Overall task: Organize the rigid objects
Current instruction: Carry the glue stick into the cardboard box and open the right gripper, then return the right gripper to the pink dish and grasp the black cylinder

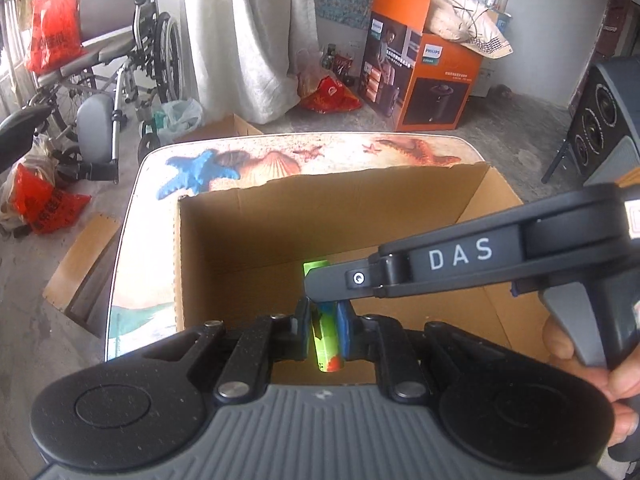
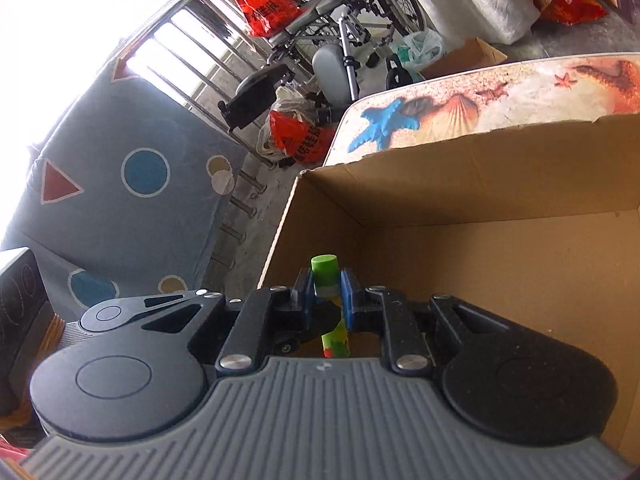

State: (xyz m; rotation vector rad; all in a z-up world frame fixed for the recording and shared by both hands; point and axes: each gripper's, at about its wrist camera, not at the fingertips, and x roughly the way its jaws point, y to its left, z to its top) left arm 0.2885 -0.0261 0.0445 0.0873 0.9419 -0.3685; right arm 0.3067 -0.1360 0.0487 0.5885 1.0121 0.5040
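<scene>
**Both tools pinch one green tube over the open carton**

The left tool [image 1: 324, 320] is pressed together on a green tube [image 1: 326, 340], its blue pads clamping the tube's sides. In the left wrist view the tube runs lengthwise between the pads, its long axis pointing away from the camera and down toward the carton's floor; the near end, with an orange patch, sticks out behind the pads toward the camera. The far end is crossed by the right tool [image 1: 316, 284], which reaches in from the right and covers it.

In the right wrist view the right tool [image 2: 327, 292] is likewise closed on the tube [image 2: 325, 276], pinching just below its flat green cap. Here the tube stands nearly upright in the picture, cap end farthest from the camera, orange-marked end nearest.

The tube hangs above the inside of the cardboard box [image 1: 280, 216], which sits on the worktop [image 1: 360, 152] printed with starfish and shells.
</scene>
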